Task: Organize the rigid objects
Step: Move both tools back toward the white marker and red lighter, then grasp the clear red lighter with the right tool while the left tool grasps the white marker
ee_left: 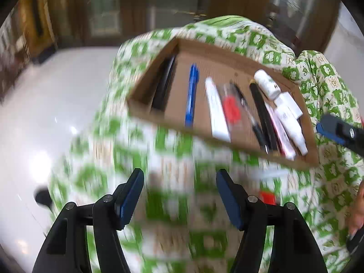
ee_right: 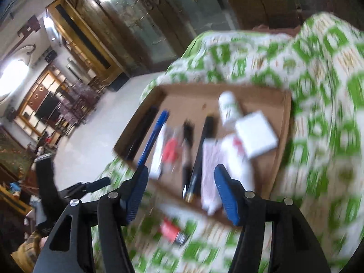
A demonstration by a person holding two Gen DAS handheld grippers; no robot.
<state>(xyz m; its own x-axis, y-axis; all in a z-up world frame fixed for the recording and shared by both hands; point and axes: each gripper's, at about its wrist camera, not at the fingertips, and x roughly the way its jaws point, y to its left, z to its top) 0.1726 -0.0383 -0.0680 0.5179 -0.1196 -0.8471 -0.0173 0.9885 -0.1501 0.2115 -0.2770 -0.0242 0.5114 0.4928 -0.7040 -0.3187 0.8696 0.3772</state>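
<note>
A shallow cardboard tray (ee_left: 145, 84) (ee_right: 279, 150) lies on a green-and-white patterned cloth. In it lie a blue pen (ee_left: 191, 95) (ee_right: 153, 138), a white tube (ee_left: 216, 111), a red item (ee_left: 231, 110) (ee_right: 170, 151), black pens (ee_left: 261, 107) (ee_right: 200, 154) and white bottles (ee_left: 267, 84) (ee_right: 228, 108). A small red-and-black item (ee_right: 173, 231) (ee_left: 268, 196) lies on the cloth in front of the tray. My left gripper (ee_left: 179, 198) is open and empty above the cloth. My right gripper (ee_right: 180, 195) is open and empty over the tray's near edge. Both views are blurred.
The cloth (ee_left: 177, 227) covers a raised, cushion-like surface. A glossy white floor (ee_left: 45, 104) lies to the left. Dark wooden cabinets (ee_right: 136, 22) stand behind. The right gripper's finger (ee_left: 336, 132) shows at the left view's right edge.
</note>
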